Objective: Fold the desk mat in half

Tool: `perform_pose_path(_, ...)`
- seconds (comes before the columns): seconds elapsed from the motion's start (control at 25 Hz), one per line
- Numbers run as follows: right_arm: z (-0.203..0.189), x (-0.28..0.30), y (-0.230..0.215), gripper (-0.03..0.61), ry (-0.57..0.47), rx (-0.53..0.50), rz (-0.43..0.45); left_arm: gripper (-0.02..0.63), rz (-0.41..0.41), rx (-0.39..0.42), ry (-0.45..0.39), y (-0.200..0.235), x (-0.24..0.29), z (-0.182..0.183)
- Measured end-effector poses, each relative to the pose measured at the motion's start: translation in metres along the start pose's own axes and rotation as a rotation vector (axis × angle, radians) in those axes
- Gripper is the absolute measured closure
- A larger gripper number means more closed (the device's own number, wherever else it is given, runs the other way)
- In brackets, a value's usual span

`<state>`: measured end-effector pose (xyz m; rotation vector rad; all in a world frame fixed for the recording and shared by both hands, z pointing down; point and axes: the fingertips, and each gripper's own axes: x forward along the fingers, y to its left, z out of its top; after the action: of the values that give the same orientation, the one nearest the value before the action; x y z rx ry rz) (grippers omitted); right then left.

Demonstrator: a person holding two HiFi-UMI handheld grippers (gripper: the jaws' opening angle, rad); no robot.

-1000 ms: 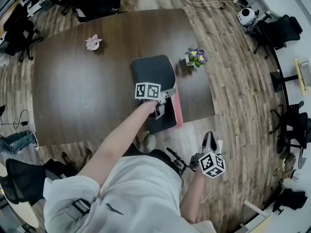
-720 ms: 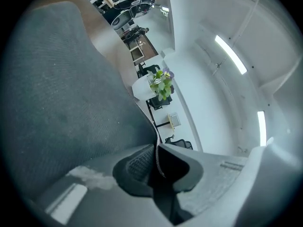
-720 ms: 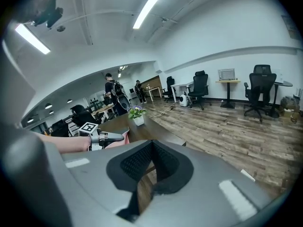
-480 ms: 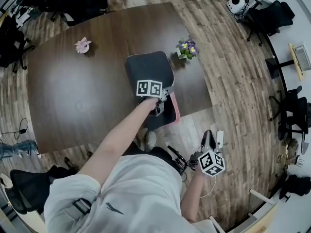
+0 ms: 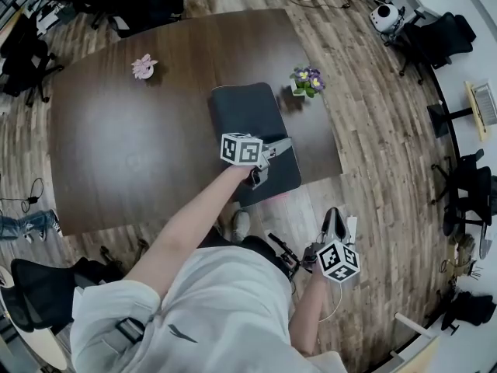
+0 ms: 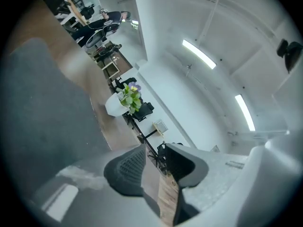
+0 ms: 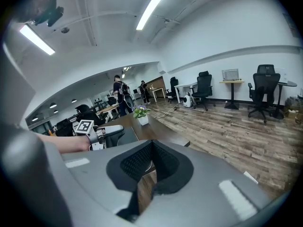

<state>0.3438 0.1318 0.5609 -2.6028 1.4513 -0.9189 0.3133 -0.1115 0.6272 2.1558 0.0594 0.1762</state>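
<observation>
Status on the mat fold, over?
Left gripper over desk mat, jaws just opened, nothing between. Right gripper shut, idle off the table. Mat flat, dark side up, looks folded. Flower pot beside it, not touching.

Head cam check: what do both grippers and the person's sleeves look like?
The left gripper and right gripper are grey, each bearing a white cube with black square markers; fingers carry dark textured pads; the left's have just been opening, with nothing between. The person wears a pale short-sleeved shirt.
</observation>
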Motion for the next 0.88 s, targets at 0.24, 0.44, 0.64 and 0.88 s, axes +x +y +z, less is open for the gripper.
perform_pose_path(0.24, 0.005, 0.004, 0.017, 0.577, -0.005, -0.039, 0.054, 0.482, -0.069, 0.203, -0.076, -0.057, -0.041, 0.016)
perform_pose_path(0.44, 0.015, 0.023, 0.042, 0.577, -0.010, -0.081, 0.133, 0.482, -0.006, 0.389, -0.223, -0.093, -0.125, 0.050)
perform_pose_path(0.64, 0.034, 0.041, 0.077, 0.577, -0.025, -0.137, 0.226, 0.482, 0.149, 0.419, -0.412, -0.107, -0.254, 0.071)
perform_pose_path(0.88, 0.054, 0.059, 0.138, 0.577, -0.088, -0.273, 0.371, 0.500, 0.369, 0.587, -0.578, -0.138, -0.384, 0.067)
